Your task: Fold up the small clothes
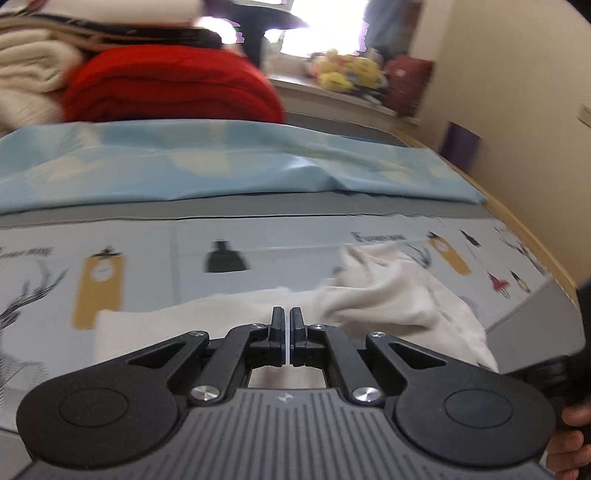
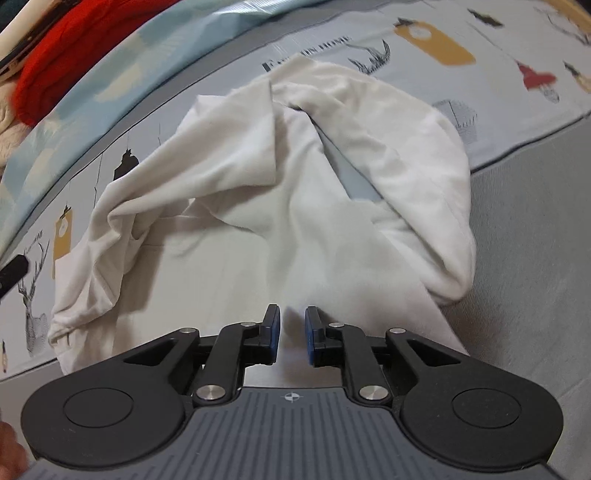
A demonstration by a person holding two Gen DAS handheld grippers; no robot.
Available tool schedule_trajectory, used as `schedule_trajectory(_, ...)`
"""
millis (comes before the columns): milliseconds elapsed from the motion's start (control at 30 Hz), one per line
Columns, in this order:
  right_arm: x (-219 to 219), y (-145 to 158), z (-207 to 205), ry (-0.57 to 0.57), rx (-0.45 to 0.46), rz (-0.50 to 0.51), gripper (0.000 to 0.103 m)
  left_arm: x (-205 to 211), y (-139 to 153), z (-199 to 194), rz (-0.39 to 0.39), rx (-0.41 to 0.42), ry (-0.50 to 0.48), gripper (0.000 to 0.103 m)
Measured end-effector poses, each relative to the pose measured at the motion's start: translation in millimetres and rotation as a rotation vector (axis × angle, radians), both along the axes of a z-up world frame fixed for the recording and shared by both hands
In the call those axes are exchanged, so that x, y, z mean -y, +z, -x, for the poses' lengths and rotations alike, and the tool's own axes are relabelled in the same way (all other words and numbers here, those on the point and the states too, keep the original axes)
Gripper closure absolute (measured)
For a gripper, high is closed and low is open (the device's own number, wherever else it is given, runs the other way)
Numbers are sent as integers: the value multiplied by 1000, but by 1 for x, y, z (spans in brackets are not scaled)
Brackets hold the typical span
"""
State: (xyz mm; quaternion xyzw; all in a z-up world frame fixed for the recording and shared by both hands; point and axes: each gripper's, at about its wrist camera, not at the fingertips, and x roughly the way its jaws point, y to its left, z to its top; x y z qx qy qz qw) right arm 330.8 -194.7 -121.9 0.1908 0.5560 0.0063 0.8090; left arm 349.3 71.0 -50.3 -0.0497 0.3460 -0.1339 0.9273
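A small white garment (image 2: pixel 280 206) lies crumpled on the printed bed sheet (image 2: pixel 443 33), with folds bunched at its far side. It also shows in the left wrist view (image 1: pixel 388 295). My left gripper (image 1: pixel 287 314) is shut, just above the garment's near left edge, with nothing visibly between the pads. My right gripper (image 2: pixel 292 314) is open by a narrow gap, low over the garment's near edge, with nothing in it.
A light blue pillow (image 1: pixel 221 166) lies across the bed behind the garment. A red blanket (image 1: pixel 166 88) and cream blankets (image 1: pixel 26 85) are stacked beyond it. A grey strip of bedding (image 2: pixel 535 240) lies to the right. The bed's wooden edge (image 1: pixel 524 225) runs along the wall.
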Motion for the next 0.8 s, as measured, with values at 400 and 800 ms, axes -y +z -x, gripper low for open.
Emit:
schedule_trajectory(400,2,-1,-5,-2,-23,-69,84,66,-41,-35,-114,-56,-24,77)
schedule_trajectory(800,7,-6,-13,-7,-41,-108,83,81,-61,-51,-225,-60,17,87)
